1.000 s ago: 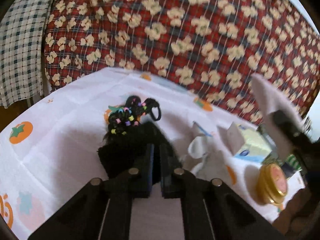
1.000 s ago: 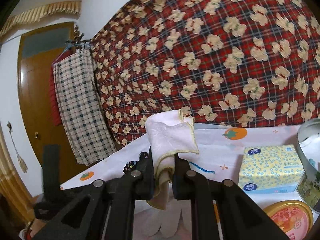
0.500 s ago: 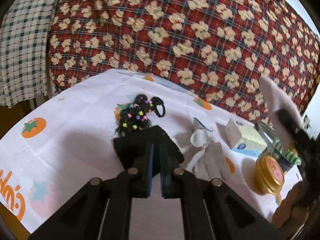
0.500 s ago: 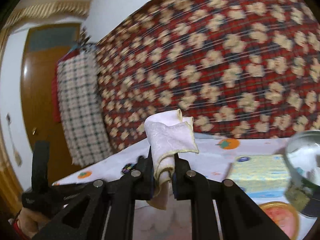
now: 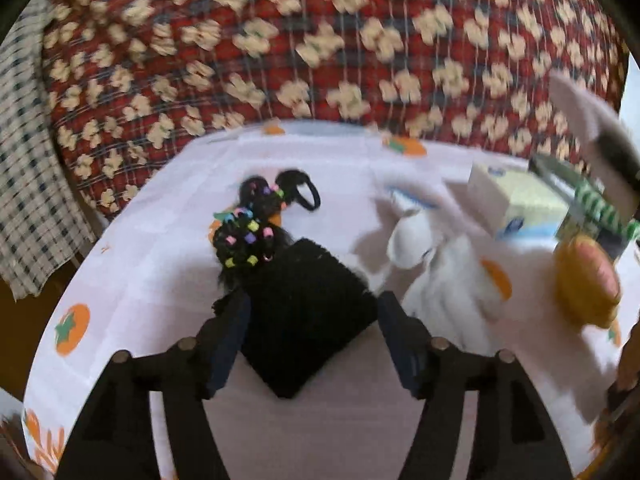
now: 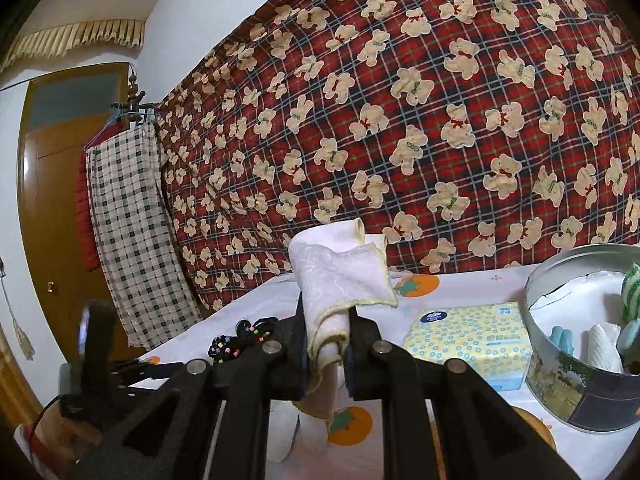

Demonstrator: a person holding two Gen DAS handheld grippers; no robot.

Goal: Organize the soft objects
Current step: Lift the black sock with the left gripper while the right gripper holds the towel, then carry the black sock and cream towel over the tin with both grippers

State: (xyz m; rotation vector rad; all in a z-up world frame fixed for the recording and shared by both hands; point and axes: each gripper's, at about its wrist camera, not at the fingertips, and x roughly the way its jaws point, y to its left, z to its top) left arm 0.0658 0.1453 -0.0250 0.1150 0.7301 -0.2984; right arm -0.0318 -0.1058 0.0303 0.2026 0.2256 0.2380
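Metal tin (image 6: 560, 392) stood to the right of the right gripper (image 6: 326, 350), nearer that hand, whose fingers were clenched on a white cloth (image 6: 340, 276); the left gripper (image 5: 314, 332) had just been opening, black pad (image 5: 304, 316) lying released between its fingers.
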